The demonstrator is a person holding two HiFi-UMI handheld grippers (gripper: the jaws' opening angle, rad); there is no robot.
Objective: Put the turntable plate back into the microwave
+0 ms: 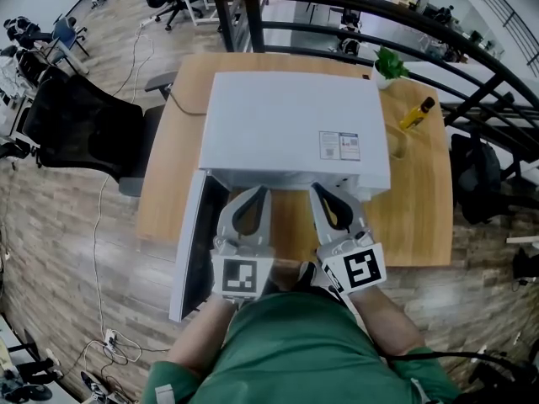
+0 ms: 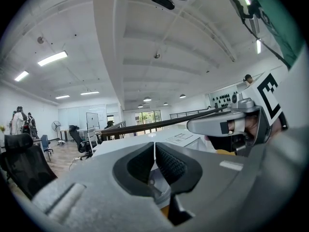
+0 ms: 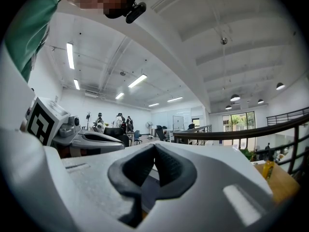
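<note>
A white microwave (image 1: 290, 129) stands on a wooden table (image 1: 421, 217), its door (image 1: 195, 247) swung open to the left. Both grippers are held level just in front of its opening, side by side. My left gripper (image 1: 250, 190) is shut, pads together with nothing between them (image 2: 154, 144). My right gripper (image 1: 324, 188) is shut and empty too (image 3: 155, 146). Each gripper view shows the other gripper beside it, the right one (image 2: 227, 124) and the left one (image 3: 91, 141). The turntable plate shows in no view. The microwave's inside is hidden under its top.
A yellow bottle (image 1: 416, 114) and a small green plant (image 1: 389, 64) stand on the table's right side. A black office chair (image 1: 80, 124) is to the left of the table. A dark railing (image 1: 354, 11) runs behind it. A cable trails over the wooden floor.
</note>
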